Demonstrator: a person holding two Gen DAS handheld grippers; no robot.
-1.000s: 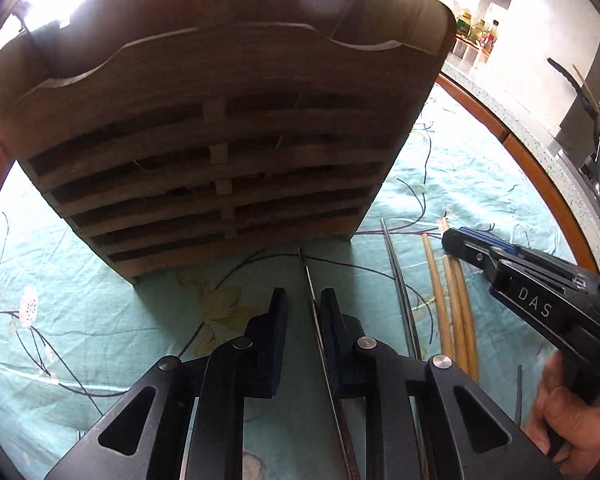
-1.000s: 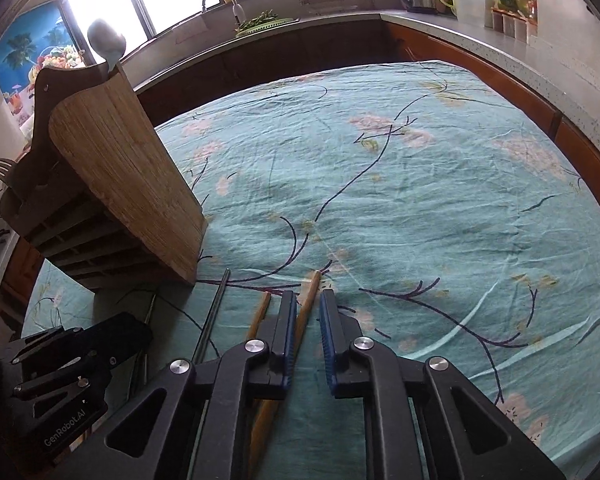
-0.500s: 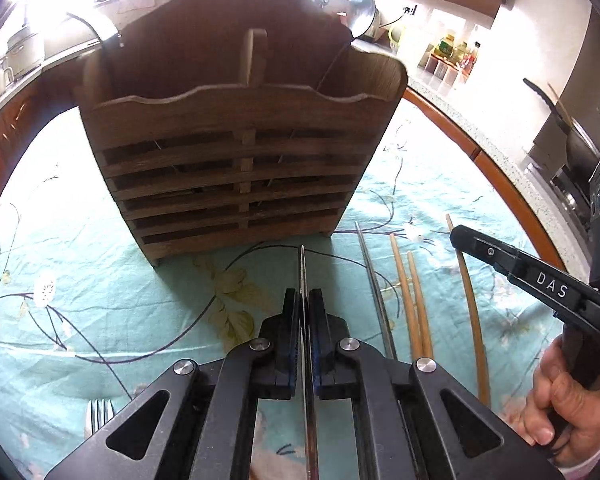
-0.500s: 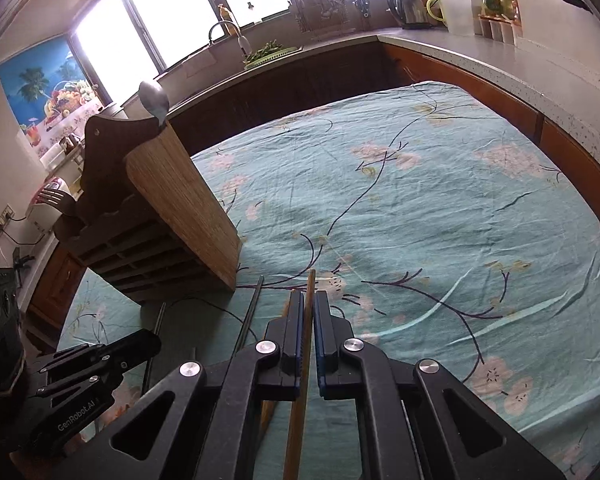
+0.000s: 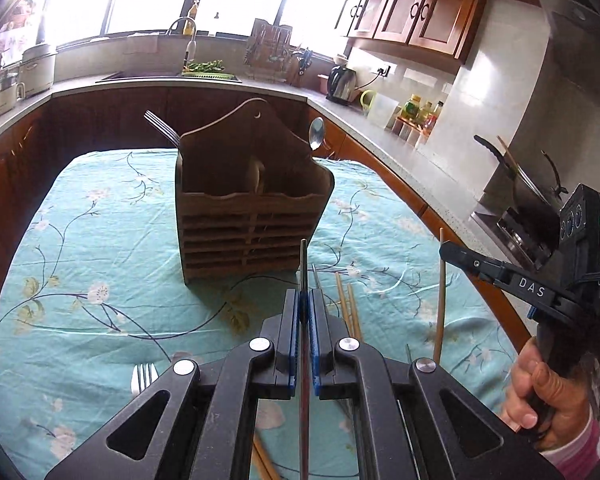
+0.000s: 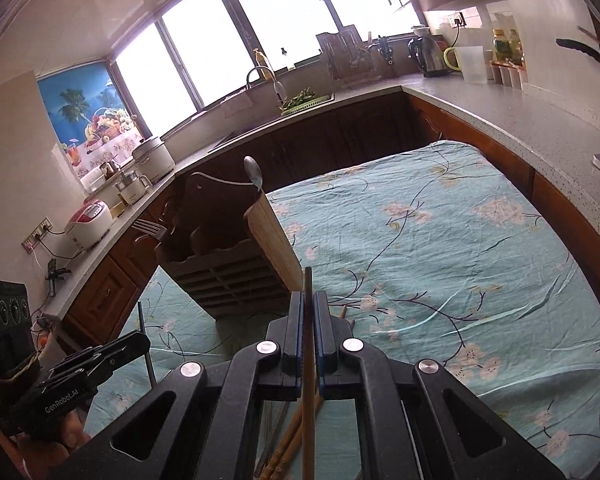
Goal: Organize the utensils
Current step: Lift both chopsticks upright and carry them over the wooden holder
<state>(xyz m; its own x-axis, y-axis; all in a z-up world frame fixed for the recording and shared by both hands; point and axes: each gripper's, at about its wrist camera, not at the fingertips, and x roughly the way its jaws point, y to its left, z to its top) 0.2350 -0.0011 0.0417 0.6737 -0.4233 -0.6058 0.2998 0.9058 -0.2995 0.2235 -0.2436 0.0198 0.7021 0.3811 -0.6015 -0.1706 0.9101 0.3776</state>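
Observation:
A wooden utensil holder [image 5: 252,216] stands on the teal flowered tablecloth [image 5: 100,264], with a fork [image 5: 162,126] and a spoon [image 5: 316,132] in it. It also shows in the right wrist view [image 6: 236,256]. My left gripper [image 5: 305,300] is shut on a thin metal chopstick [image 5: 303,264], lifted above the cloth. My right gripper [image 6: 309,300] is shut on a bamboo chopstick [image 6: 308,400], lifted too; it also shows in the left wrist view [image 5: 441,296]. Two bamboo chopsticks [image 5: 348,304] and a metal one [image 5: 317,276] lie on the cloth.
A fork [image 5: 143,376] lies on the cloth at the near left. Kitchen counters with a kettle [image 5: 340,82], sink [image 5: 168,74] and rice cooker [image 6: 90,220] surround the table. A pot [image 5: 528,188] sits on the stove at the right.
Both grippers closed on their chopsticks, then rose and pulled back from the holder. The holder now looks smaller and farther away.

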